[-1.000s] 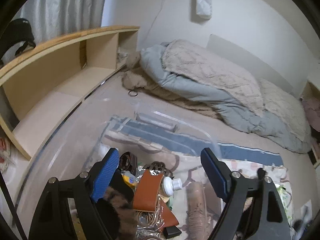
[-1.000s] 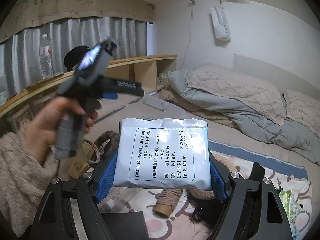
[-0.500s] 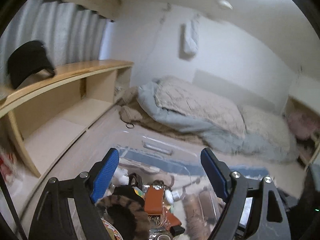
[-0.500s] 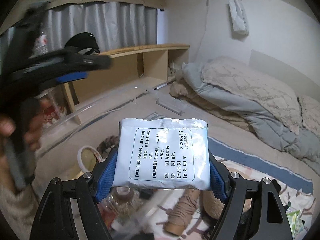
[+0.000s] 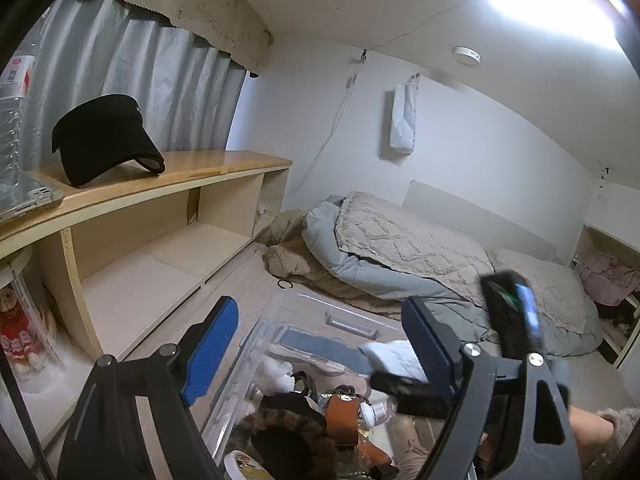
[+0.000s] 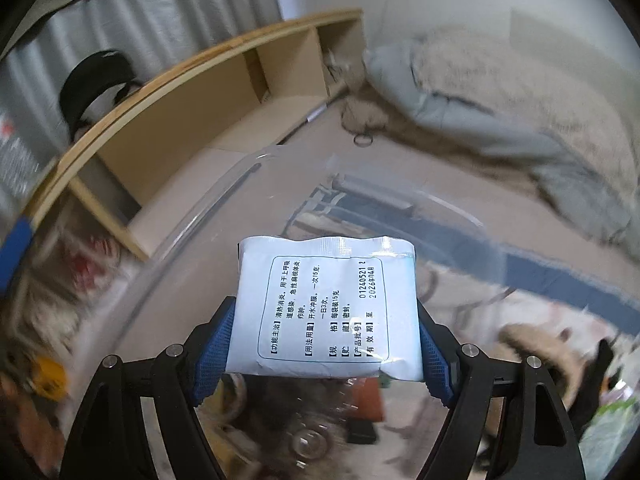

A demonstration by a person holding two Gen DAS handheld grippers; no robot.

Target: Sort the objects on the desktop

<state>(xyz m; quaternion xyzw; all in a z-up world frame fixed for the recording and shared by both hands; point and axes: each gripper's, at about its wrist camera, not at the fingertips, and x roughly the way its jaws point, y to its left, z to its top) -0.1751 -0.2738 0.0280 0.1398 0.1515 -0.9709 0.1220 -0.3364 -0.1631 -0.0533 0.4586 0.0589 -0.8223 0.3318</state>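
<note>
— While the bed (image 5: 420, 256) fills the far side of the room with its grey and beige quilts, what else is large?

— A long wooden shelf (image 5: 160, 248) runs along the curtained wall, with a black visor cap (image 5: 100, 136) on its top board. A paper banner (image 5: 192, 8) above the curtain carries doodled faces and handwriting that looks like "GOOD LUCK".

— And nearer to the cameras?

— A clear plastic bin (image 5: 256, 360) sits on the bed, crowded with small things: a brown leather piece (image 5: 340, 416), something furry and spotted (image 5: 292, 432), a small white bottle (image 5: 372, 410).

— Where is the sachet?

— The white sachet (image 6: 328, 308) sits upright between the blue pads of the right gripper (image 6: 326, 348), which is clamped on its two side edges, over the bin. Its upper half stands clear above the fingertips.

— Can the print be read?

— Partly. A framed block of Chinese text lies sideways, with headings for function, dosage, specification, storage, batch and expiry. The digits read 0124052112, and beside them a date, 2026年04月.

— The left gripper?

— The left gripper (image 5: 320, 344) hangs released above the bin's near-left part, nothing between its blue pads. In its view the right gripper shows blurred at the right, with the sachet a pale smear past the right pad.
</note>
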